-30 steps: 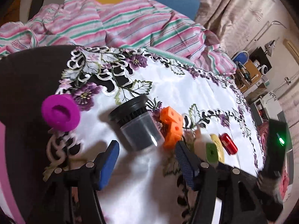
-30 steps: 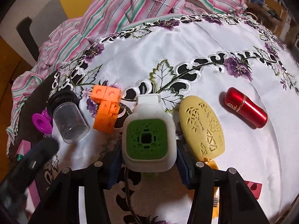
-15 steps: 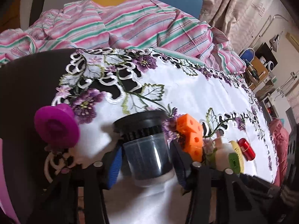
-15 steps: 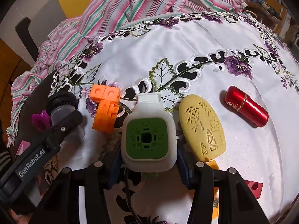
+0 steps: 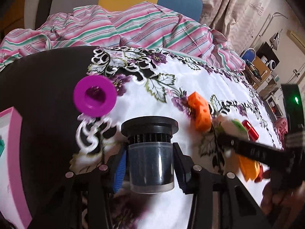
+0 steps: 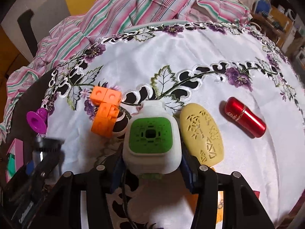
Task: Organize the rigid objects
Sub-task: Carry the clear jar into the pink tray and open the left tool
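Beyond both sets of jaws, an embroidered white cloth (image 6: 190,53) is covering the worktop. Between the right gripper (image 6: 151,168) jaws, a white device with a green grille (image 6: 150,135) is being pinched; a yellow oval case (image 6: 202,133) is lying just right. The left gripper (image 5: 150,168) jaws are closing around a black-capped jar (image 5: 150,152), pads at its sides. Left beyond, a purple spool (image 5: 95,96) is resting.

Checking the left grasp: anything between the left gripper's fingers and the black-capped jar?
Nothing visible. The jar sits directly between the left gripper's closing jaws, no other item in the gap. The purple spool and orange blocks lie clear beyond it.
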{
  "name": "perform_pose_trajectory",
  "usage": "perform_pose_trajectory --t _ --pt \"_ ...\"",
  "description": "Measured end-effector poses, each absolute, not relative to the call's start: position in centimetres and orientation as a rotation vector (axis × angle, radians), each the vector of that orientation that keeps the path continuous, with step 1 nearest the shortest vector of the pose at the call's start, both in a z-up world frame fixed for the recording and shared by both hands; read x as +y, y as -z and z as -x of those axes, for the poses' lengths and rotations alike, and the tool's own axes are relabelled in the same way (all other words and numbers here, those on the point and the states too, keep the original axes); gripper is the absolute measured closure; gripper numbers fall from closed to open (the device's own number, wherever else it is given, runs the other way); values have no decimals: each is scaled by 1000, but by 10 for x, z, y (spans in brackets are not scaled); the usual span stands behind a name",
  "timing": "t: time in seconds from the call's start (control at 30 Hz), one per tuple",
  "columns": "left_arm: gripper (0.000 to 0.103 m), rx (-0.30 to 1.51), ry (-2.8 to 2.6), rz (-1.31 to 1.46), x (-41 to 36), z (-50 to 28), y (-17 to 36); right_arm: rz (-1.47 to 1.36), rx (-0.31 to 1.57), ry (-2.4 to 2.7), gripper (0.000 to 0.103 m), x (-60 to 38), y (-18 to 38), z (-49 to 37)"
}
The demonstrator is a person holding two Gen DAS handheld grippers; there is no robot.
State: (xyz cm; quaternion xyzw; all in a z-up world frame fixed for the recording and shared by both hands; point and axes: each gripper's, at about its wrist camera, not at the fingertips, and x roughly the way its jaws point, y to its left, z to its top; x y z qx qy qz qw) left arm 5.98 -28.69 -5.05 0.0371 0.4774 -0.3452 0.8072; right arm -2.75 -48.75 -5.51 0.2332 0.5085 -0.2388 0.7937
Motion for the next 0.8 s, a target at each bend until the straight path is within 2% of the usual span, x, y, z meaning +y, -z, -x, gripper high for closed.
perform_pose_trajectory --t 0.8 --pt "59 981 816 40 -203 -5 20 -555 1006 367 51 -472 42 29"
